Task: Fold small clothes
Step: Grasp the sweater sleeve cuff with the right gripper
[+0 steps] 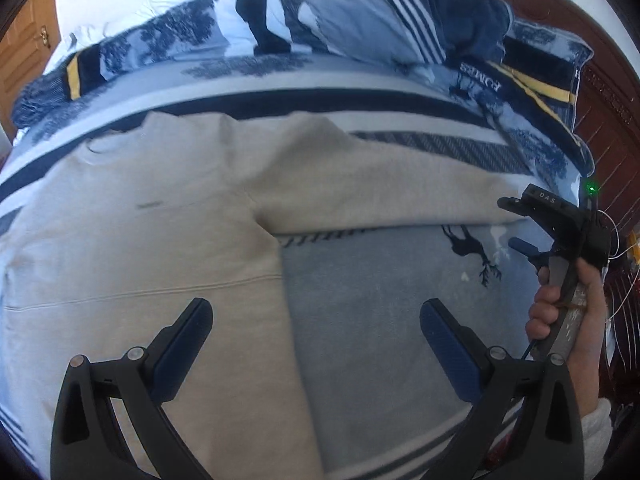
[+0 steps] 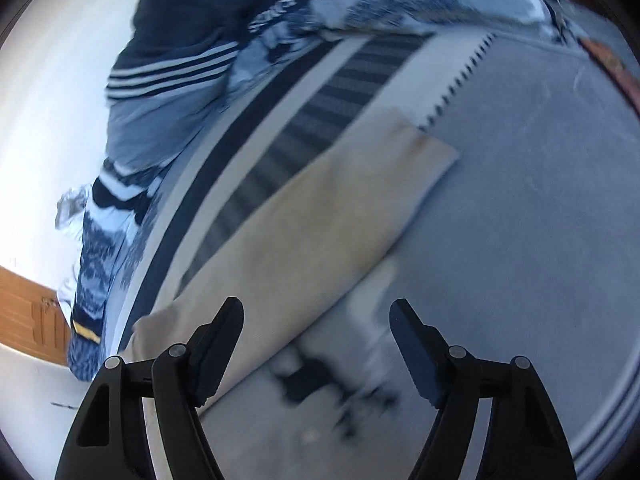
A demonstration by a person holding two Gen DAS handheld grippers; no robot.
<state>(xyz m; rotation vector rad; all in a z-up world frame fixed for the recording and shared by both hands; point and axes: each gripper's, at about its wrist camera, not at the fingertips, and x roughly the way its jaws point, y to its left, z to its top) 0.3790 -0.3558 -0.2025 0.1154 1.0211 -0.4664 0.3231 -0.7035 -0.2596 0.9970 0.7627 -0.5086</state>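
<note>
A beige long-sleeved top lies flat on a blue-grey blanket, with one sleeve stretched out to the right. My left gripper hovers open above the side edge of the top's body, with nothing between its fingers. A hand holds my right gripper at the far end of that sleeve. In the right wrist view the sleeve runs diagonally up to its cuff. The right gripper stands open over the sleeve's lower edge, and its pads press on nothing.
A pile of other clothes, navy with white stripes and grey, lies along the far side of the bed. A dark wooden headboard stands at the right. A wooden door shows at the far left.
</note>
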